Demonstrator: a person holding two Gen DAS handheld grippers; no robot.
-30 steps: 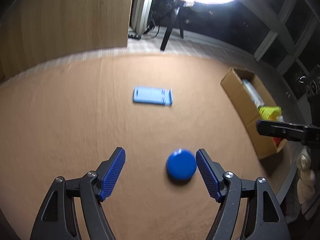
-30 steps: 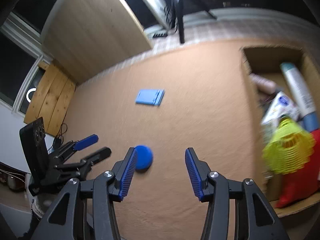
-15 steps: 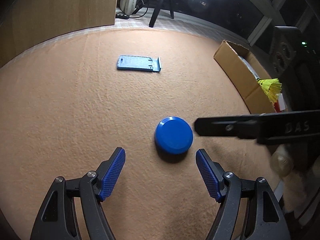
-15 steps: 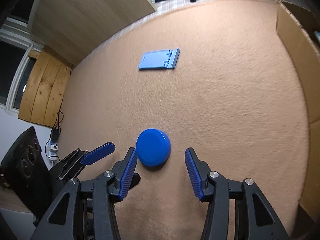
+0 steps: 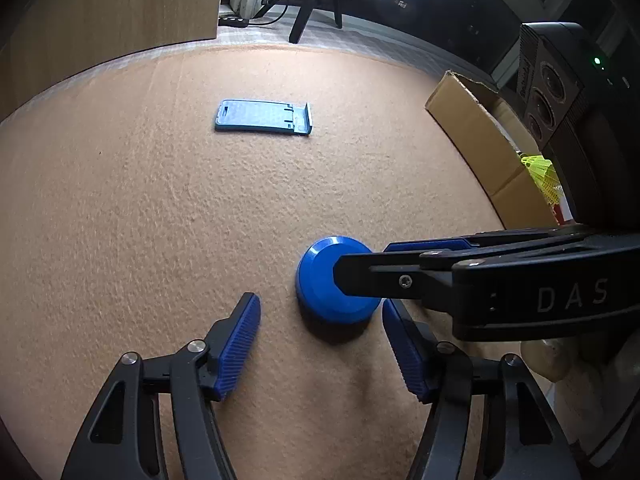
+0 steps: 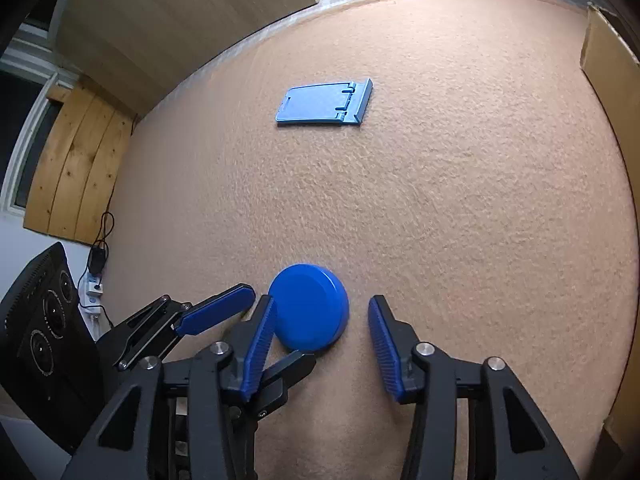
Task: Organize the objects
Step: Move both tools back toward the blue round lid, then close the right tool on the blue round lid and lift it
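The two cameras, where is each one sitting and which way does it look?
Left wrist view: sits on the left tool, looking forward and down at the tan mat; its own two open fingers show, and the right tool reaches in from the right.
Right wrist view: sits on the right tool, looking forward and down; its open fingers and the left tool show.
Both share the blue round lid and the light blue stand.

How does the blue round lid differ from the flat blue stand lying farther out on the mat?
The round lid is a deep-blue disc; the stand is a pale-blue rectangle with a raised lip at one end. The round lid sits between the open right hand-held gripper fingers; the stand lies well clear of both grippers. Both rest flat on the tan mat.
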